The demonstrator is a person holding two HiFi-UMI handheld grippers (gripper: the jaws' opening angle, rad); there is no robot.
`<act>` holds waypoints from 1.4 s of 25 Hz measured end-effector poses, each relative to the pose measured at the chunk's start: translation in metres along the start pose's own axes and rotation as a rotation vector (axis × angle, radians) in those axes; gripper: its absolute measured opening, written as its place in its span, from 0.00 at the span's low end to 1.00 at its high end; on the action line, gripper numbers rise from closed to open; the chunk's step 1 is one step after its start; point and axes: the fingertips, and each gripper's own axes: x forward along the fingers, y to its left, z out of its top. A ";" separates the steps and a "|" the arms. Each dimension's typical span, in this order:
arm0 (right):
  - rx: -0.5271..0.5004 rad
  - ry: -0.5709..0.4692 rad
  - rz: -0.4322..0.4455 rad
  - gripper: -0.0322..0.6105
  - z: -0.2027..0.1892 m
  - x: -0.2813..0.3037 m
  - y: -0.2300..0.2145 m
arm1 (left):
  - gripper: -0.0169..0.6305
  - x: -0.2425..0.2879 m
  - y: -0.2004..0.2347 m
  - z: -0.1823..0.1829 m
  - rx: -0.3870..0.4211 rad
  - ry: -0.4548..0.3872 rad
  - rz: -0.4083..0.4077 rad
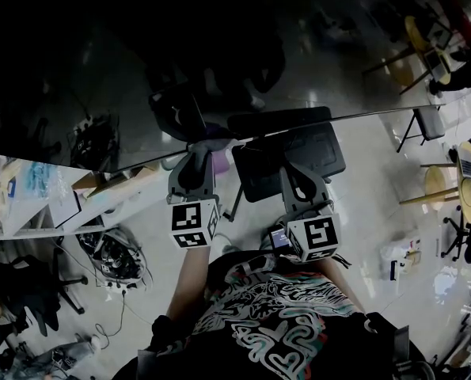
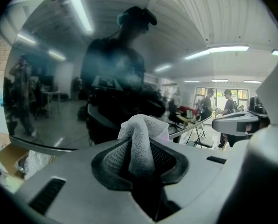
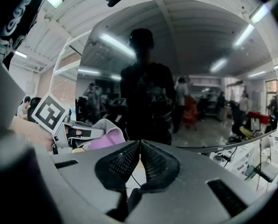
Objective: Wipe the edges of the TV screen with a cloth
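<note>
Looking at the left gripper (image 2: 141, 147), what's it actually got in its jaws? Some fuzzy lump, can't place it. /poster one

That's the pale terry cloth (image 2: 139, 127). It reads whitish in the left gripper view and more lilac-pink in the right gripper view. The jaws are clamped right on it, and a folded bunch pokes out past the tips. /poster two

Ok cool. And where's the cloth compared to the big glossy black TV screen (image 1: 140, 62)? /poster one

Right up at the screen's thin edge (image 1: 362, 115). In the head view the screen fills the top of the picture and that edge runs slantwise across the middle. The left gripper's tips reach it and the bunch sits there. Whether it's pressed on or just beside, I honestly can't tell. /poster two

What about the right gripper (image 3: 139, 146)? /poster one

Jaws pinched together, ribbed black pads (image 3: 122, 164) meeting at the tips, nothing between them. It sits just beside the left one, pointing at the same edge. From the head view it overlaps a black office chair (image 1: 290, 153) standing on the shiny pale floor (image 1: 362, 204). /poster two

Anything else worth noting? /poster one

The screen mirrors a dark silhouette of the person holding both grippers, plus ceiling strip lights. Off to the left, below the edge, there's a cardboard box (image 1: 100, 182) and a tangle of cables (image 1: 112, 256). /poster two
</note>
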 end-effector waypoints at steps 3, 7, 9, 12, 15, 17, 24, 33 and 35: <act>0.011 -0.004 -0.007 0.10 0.000 -0.002 -0.003 | 0.18 0.002 -0.003 0.000 -0.035 -0.012 -0.002; 0.020 -0.010 -0.019 0.10 0.001 -0.005 -0.009 | 0.18 0.005 -0.008 0.000 -0.087 -0.020 -0.019; 0.022 -0.001 -0.021 0.10 -0.002 -0.008 -0.013 | 0.18 0.007 -0.012 -0.001 -0.111 -0.023 -0.024; 0.028 -0.008 -0.026 0.10 0.001 -0.010 -0.016 | 0.18 0.009 -0.015 -0.001 -0.153 -0.028 -0.034; 0.031 -0.015 -0.036 0.10 0.003 -0.012 -0.020 | 0.18 0.011 -0.016 -0.001 -0.182 -0.035 -0.034; 0.031 -0.007 -0.044 0.10 0.000 -0.013 -0.023 | 0.18 0.013 -0.017 0.000 -0.196 -0.037 -0.037; 0.037 -0.014 -0.056 0.10 0.001 -0.017 -0.025 | 0.18 0.015 -0.024 0.000 -0.213 -0.035 -0.060; 0.034 -0.011 -0.077 0.10 -0.001 -0.019 -0.036 | 0.18 0.023 -0.037 0.000 -0.288 -0.050 -0.106; 0.033 -0.011 -0.082 0.10 -0.001 -0.017 -0.036 | 0.17 0.024 -0.037 0.000 -0.304 -0.052 -0.116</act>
